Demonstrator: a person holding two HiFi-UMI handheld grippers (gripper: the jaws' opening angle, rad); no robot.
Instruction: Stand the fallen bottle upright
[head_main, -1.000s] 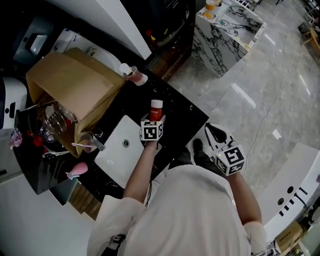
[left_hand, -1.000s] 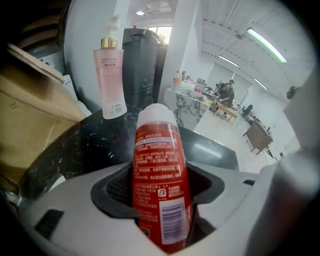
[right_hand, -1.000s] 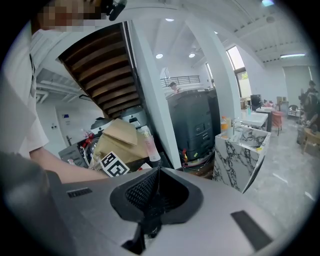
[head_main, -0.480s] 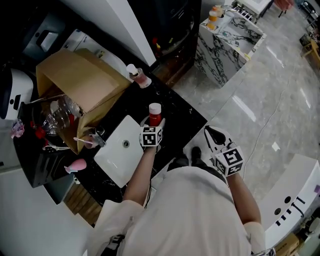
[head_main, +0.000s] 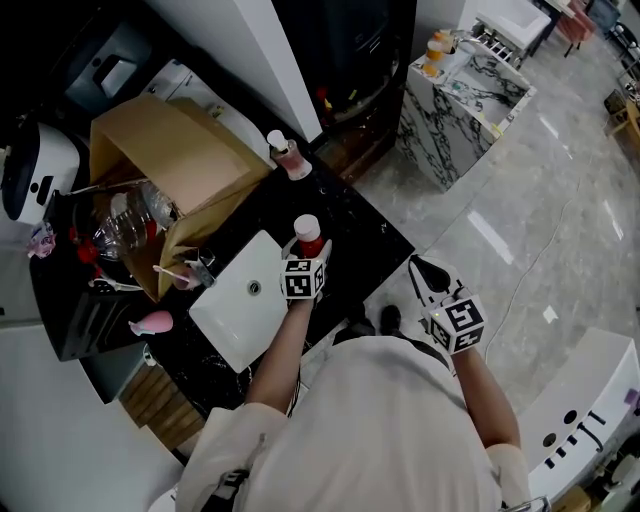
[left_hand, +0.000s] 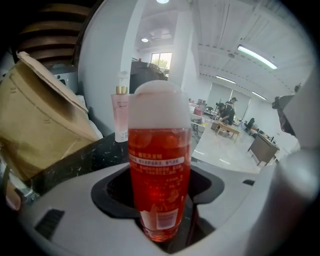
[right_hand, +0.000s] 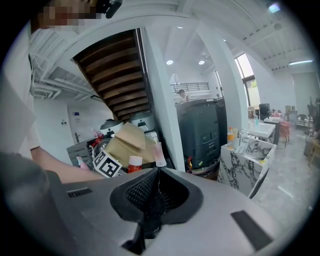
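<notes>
- The red bottle (left_hand: 160, 165) with its white cap stood upright at the centre of the head view. It was over the black table (head_main: 372, 228), close to the table's lower right edge.
- The left gripper (head_main: 308, 252) had its jaws clamped on the bottle's lower part. Whether the base touched the table could not be told.
- To the right of that edge lay open grey floor (head_main: 520, 200). The right gripper (head_main: 424, 270) hung over it, off the table, with its jaws together and nothing between them.
- A white tray (head_main: 240, 315) lay just left of the bottle.
- A pink pump bottle (head_main: 288, 156) stood upright further up the table, well apart from the red one.
- A tilted cardboard box (head_main: 170, 150) filled the upper left, with clutter spilling out below it.
- A marble block (head_main: 455, 105) stood on the floor at upper right.
- Only the left gripper view showed the bottle's printed label and the grip on it.
- The right gripper view took in the whole table from the side.
</notes>
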